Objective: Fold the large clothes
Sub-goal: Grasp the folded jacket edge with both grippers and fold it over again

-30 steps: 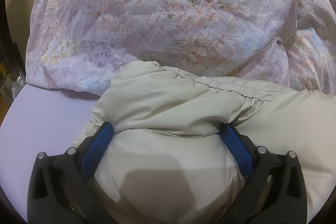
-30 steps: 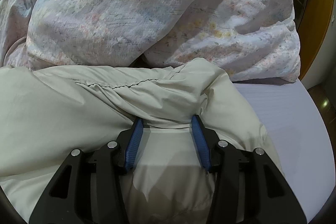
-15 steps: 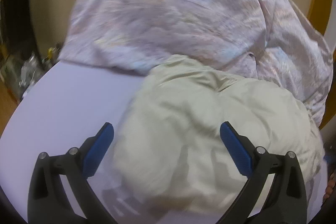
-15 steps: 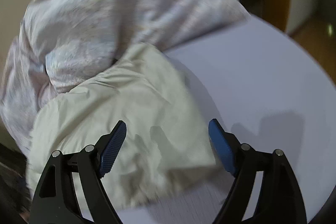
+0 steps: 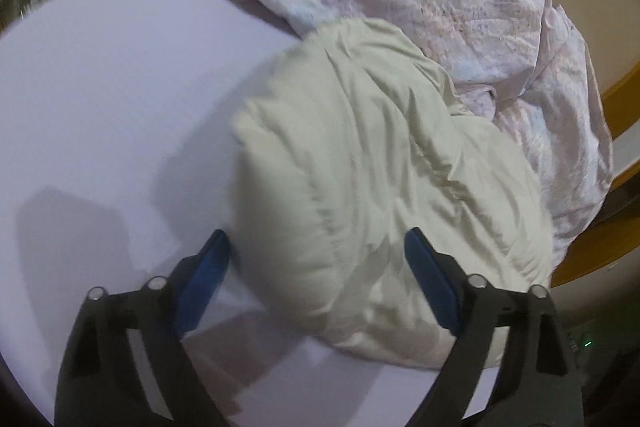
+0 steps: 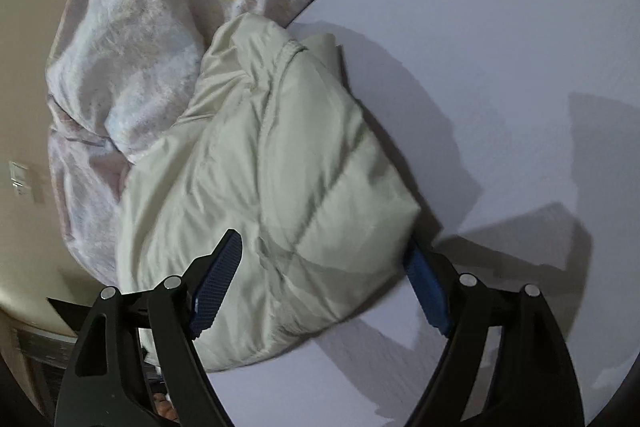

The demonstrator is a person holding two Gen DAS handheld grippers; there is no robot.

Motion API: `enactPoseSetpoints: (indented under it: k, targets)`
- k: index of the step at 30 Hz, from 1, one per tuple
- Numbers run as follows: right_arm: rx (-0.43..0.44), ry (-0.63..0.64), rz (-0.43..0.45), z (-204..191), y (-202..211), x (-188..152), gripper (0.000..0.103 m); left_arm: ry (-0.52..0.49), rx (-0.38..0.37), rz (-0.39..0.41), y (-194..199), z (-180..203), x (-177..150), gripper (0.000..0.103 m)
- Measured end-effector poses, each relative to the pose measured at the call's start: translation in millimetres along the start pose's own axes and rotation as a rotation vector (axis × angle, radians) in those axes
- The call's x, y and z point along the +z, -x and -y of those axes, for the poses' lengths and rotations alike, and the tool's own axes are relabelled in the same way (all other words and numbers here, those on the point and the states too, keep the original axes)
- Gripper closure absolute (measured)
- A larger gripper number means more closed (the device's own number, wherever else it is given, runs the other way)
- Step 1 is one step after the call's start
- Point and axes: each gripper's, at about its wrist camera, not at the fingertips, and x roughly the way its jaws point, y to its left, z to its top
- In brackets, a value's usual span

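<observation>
Cream jacket (image 5: 380, 187) bunched on lavender sheet (image 5: 100, 87), both grippers' fingers (image 5: 204, 275) spread (empty); wall switch (image 6: 18, 179) right view only

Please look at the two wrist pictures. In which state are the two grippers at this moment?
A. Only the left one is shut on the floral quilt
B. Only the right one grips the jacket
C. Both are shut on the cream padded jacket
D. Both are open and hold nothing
D: the left gripper and the right gripper both have their blue fingers spread wide, and the cream padded jacket lies released on the lilac bed sheet.
</observation>
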Motion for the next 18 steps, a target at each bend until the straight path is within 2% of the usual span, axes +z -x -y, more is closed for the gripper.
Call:
enactPoseSetpoints:
  k: [2,4,5,7,10,13,18]
  targets:
    - [0.025,-0.004,0.014,1,-2,-1,0.028,0.012,-0.012,0.024,-4,4,2,0.025]
    - [0.041,-0.014,0.034,3,-5,-2,0.041,0.055,-0.023,0.042,-8,3,3,0.03]
    - [0.054,-0.023,0.038,5,-6,-1,0.044,0.082,-0.037,0.055,-8,1,4,0.033]
    - [0.098,-0.042,0.041,7,-7,0,0.058,0.134,-0.065,0.073,-8,-6,5,0.051]
    - [0.185,-0.064,0.053,9,-1,0,0.073,0.162,-0.115,0.083,-2,-10,9,0.071]
    - [0.218,-0.037,0.086,-3,12,-2,0.078,0.155,-0.157,0.094,12,-7,15,0.078]
    - [0.241,0.017,0.097,-28,37,-16,0.08,0.121,-0.174,0.125,40,-3,18,0.08]
